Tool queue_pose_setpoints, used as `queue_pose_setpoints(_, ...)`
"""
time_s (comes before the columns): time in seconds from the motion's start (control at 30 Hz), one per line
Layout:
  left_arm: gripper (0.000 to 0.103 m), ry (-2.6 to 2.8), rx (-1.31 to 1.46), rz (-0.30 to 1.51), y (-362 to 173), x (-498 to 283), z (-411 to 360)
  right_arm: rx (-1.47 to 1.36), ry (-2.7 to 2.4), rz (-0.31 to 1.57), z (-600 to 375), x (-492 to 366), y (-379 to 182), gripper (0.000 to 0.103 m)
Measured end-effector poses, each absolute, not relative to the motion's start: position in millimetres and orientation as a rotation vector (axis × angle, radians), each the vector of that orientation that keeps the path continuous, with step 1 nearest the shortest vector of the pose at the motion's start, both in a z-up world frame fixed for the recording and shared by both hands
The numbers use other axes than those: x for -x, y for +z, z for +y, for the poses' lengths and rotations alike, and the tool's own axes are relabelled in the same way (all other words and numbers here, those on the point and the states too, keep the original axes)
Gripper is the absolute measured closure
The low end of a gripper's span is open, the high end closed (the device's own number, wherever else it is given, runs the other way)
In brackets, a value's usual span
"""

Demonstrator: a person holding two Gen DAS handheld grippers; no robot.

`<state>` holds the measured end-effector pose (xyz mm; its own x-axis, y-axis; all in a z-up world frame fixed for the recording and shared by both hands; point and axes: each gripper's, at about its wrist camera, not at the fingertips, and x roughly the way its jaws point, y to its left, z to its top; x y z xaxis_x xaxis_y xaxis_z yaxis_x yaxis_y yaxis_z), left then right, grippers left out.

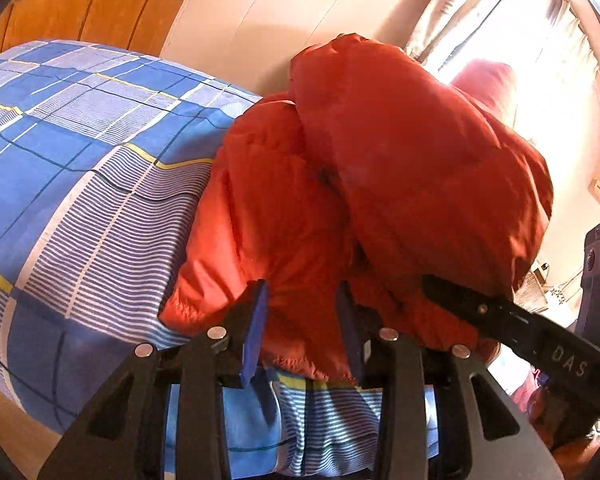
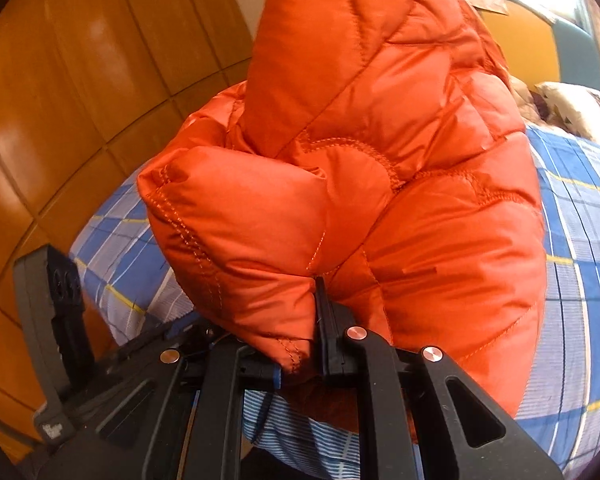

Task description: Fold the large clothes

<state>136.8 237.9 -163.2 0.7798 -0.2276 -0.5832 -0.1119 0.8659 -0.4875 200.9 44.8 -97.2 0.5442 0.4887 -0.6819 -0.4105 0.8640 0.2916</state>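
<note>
Here the orange quilted puffer jacket (image 2: 360, 168) is bunched on the blue plaid bedsheet (image 1: 80, 152) near its front edge — mid-fold, I judge. The right gripper (image 2: 300, 332) pinches a padded edge; the left gripper (image 1: 300, 320) straddles the hem, jaws apart. Next: carry the pinched edge across.

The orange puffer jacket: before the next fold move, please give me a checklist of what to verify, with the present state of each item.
1. Right gripper jaws closed on a padded edge of the orange puffer jacket: ok.
2. Left gripper jaws holding fabric: not ok; they stand apart, with the jacket edge between the blue pads.
3. Jacket lying flat on the blue checked bedsheet: not ok, it is bunched and raised.
4. Free sheet beside the jacket for laying it down: ok.
5. Sleeves and zipper position: cannot tell.
</note>
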Motion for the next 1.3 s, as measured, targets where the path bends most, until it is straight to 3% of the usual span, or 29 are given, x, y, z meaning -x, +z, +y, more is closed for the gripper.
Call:
queue_pose_setpoints(0.3,0.069,-0.056,0.512,0.68,-155.5,-131.7,250.9,-0.118,0.41,0.815,66.4,-191.6,-113.1,0.09)
queue_pose_setpoints(0.5,0.063,-0.073,0.526,0.659,-144.6,-124.3,268.1,-0.067,0.395,0.795,87.8,-191.9,-133.5,0.09)
queue_pose_setpoints(0.6,0.053,-0.122,0.53,0.646,-137.2,-117.8,273.7,-0.026,0.41,0.784,98.4,-191.8,-145.2,0.09)
queue_pose_setpoints(0.67,0.041,-0.157,0.522,0.627,-129.3,-110.9,275.5,-0.003,0.416,0.773,102.9,-189.1,-147.4,0.09)
queue_pose_setpoints(0.8,0.035,-0.243,0.537,0.604,-118.4,-105.6,276.1,-0.008,0.434,0.762,100.6,-188.2,-148.3,0.09)
queue_pose_setpoints(1.1,0.033,-0.37,0.502,0.646,-117.8,-123.4,247.6,-0.015,0.504,0.728,80.5,-175.3,-145.4,0.084)
queue_pose_setpoints(1.3,0.029,-0.383,0.464,0.672,-110.7,-141.8,238.9,0.002,0.553,0.713,77.6,-164.1,-139.1,0.073)
